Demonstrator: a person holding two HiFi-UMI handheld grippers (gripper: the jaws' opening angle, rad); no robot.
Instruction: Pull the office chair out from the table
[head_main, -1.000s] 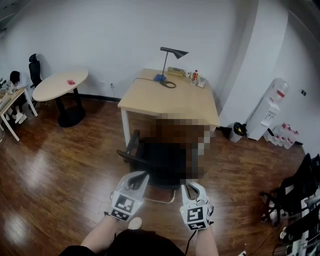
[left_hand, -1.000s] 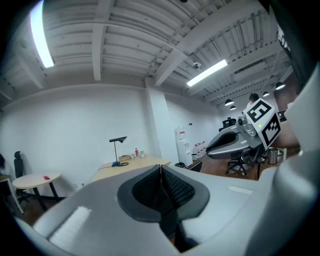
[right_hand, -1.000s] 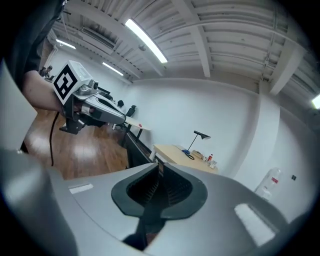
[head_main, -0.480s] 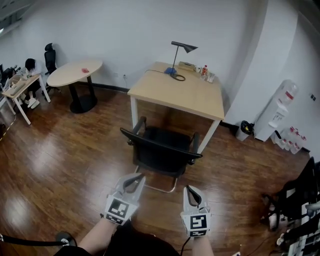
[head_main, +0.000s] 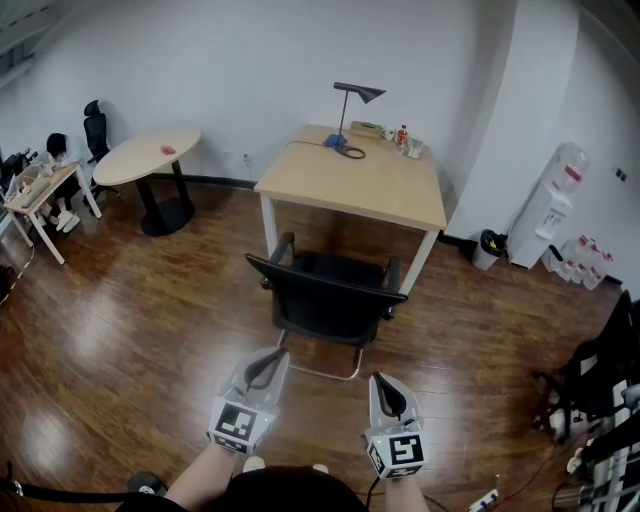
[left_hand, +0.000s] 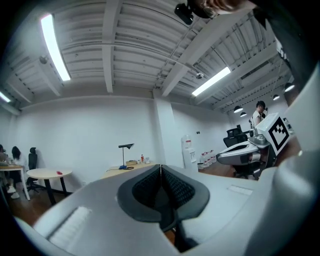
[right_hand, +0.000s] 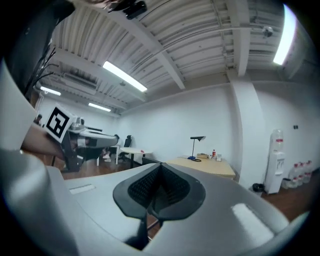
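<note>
The black office chair (head_main: 325, 300) stands on the wood floor in front of the light wooden table (head_main: 350, 185), with its seat only partly under the table edge and its backrest toward me. My left gripper (head_main: 272, 358) and right gripper (head_main: 381, 385) sit low in the head view, a gap short of the backrest and touching nothing. In the left gripper view the pads of the left gripper (left_hand: 160, 167) meet with nothing between them. The same holds for the right gripper (right_hand: 161, 165) in its own view.
A desk lamp (head_main: 350, 110) and small bottles stand on the table's far side. A round table (head_main: 150, 158) and a seated person (head_main: 60, 160) are at the far left. A water dispenser (head_main: 550, 205), a bin (head_main: 487, 250) and black chairs (head_main: 600, 380) line the right.
Both grippers have drawn back from the chair's backrest, which they were close to a second ago. The right jaws, slightly apart then, are now together. The chair stays put.
</note>
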